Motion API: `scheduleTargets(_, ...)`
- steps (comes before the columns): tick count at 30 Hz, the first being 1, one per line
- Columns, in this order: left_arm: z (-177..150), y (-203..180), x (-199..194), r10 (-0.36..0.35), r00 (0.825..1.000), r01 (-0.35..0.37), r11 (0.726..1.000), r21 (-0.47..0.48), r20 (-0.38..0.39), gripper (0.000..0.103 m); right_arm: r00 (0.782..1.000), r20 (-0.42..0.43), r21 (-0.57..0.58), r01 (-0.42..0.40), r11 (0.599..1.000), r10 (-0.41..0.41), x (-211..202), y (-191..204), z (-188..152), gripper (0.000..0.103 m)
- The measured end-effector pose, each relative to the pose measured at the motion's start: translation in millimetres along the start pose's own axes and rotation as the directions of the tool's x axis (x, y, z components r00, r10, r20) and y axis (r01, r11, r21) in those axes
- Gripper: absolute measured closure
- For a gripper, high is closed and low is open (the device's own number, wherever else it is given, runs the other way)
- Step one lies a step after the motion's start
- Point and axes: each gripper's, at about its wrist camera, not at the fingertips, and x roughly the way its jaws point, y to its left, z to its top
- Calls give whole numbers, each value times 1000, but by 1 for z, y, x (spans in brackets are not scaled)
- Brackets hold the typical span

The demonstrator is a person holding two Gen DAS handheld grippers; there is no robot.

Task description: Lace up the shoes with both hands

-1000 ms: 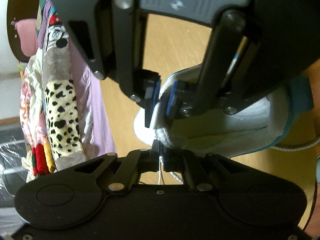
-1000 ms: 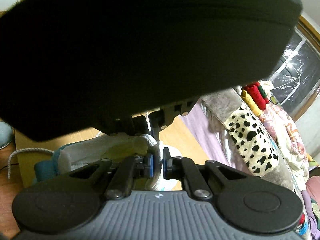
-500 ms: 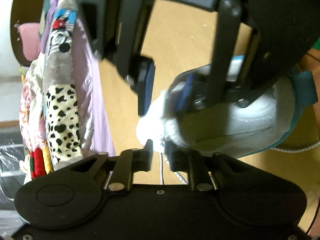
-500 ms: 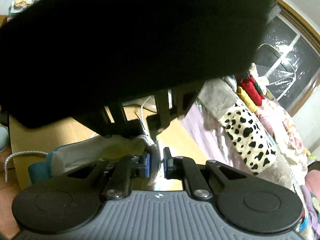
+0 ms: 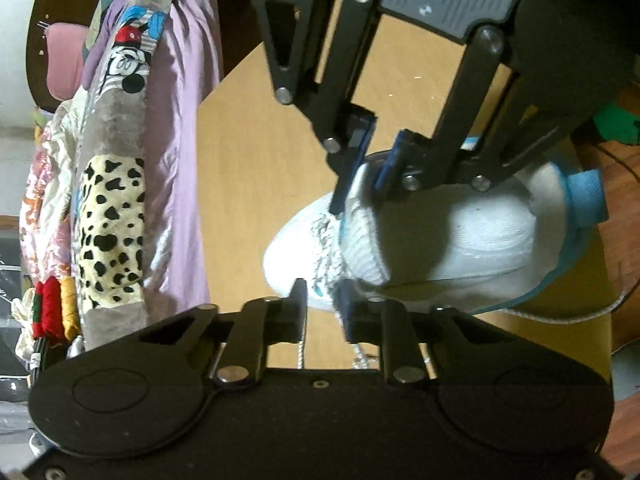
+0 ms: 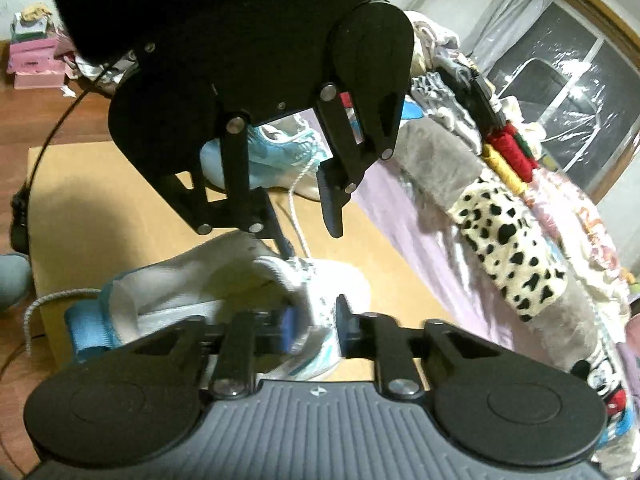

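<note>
A white knit shoe (image 5: 480, 240) with a teal sole and heel tab lies on its side on a tan board (image 5: 248, 160). My left gripper (image 5: 322, 308) is open just below the laced front, and a white lace (image 5: 302, 348) hangs behind its fingers. In the same view my right gripper (image 5: 360, 196) comes in from above, open, its blue pads either side of the shoe's tongue. From the right wrist, my right gripper (image 6: 314, 326) is open over the shoe (image 6: 180, 280), with the left gripper (image 6: 310, 240) open opposite. A loose lace (image 6: 296, 208) runs between them.
A second, teal shoe (image 6: 280, 152) sits further back on the board. A pile of bedding with a leopard-print cloth (image 6: 508, 240) borders the board on one side. Wooden floor (image 6: 60, 120), pink boxes (image 6: 34, 64) and a plastic-covered window (image 6: 560, 92) lie beyond.
Both grippers were shut at the shoe's tongue and lace a second ago. Both have since opened, let go and drawn back from each other, showing more of the shoe.
</note>
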Motion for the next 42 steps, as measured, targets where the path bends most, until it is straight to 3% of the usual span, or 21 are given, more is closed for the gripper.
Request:
scheduleTargets(4,1,-3,0,1,1000,-1,1000,8,4,100,1000,6,-15,13,1000,-13,-2,2,1,94)
scheduleTargets(18,9,-8,5,17,1000,-18,994,107,7,101,999,29,-73,41,996,-39,0,4,7,94)
scheduleTargets(28,-5,3,-5,25,1000,-25,1000,-15,16,99,998,39,-90,45,995,-41,-1,5,10,94)
scheduleTargets(42,-3,5,2,-9,1000,9,1000,-3,15,101,999,38,-83,39,996,-36,-1,6,10,94)
